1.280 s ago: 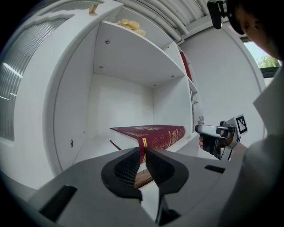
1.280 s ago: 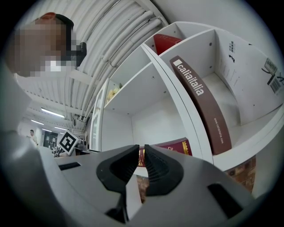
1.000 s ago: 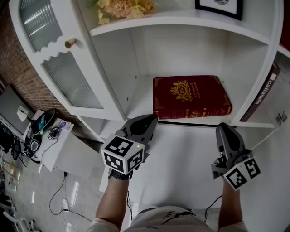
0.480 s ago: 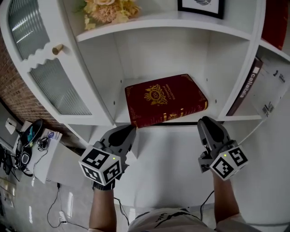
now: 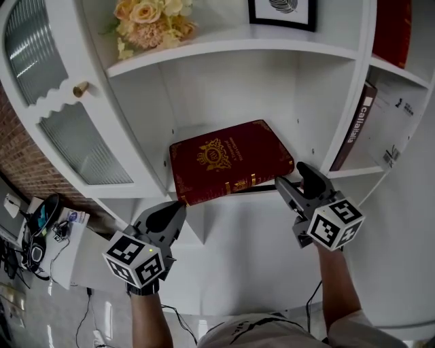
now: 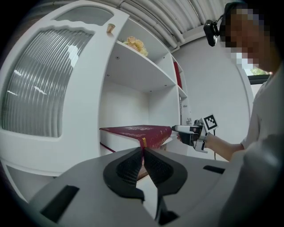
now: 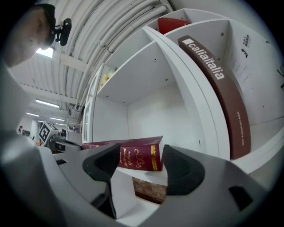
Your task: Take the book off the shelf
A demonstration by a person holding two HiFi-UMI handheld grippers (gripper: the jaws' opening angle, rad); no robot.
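Observation:
A dark red book [image 5: 224,160] with gold print lies flat on the white shelf [image 5: 265,197]. It is skewed, and its front left corner hangs past the shelf's edge. My left gripper [image 5: 178,207] is shut, its tip right at that corner. In the left gripper view the shut left gripper [image 6: 143,153] sits just under the book [image 6: 133,131], with nothing clearly between its fingers. My right gripper [image 5: 297,182] is at the book's front right corner. Its jaws have just been opening and stand wide. In the right gripper view the book [image 7: 137,155] shows beyond the right gripper [image 7: 140,162], untouched.
A brown book [image 5: 355,126] leans in the compartment to the right, past a white divider [image 5: 340,102]. Flowers [image 5: 146,20] and a framed picture [image 5: 282,10] stand on the shelf above. A ribbed glass door with a brass knob [image 5: 80,90] hangs open at the left.
The book has swung askew, and its front left corner has come out over the shelf's edge. The right gripper has gone from shut to wide open beside the book's right corner. Both grippers moved closer to the book.

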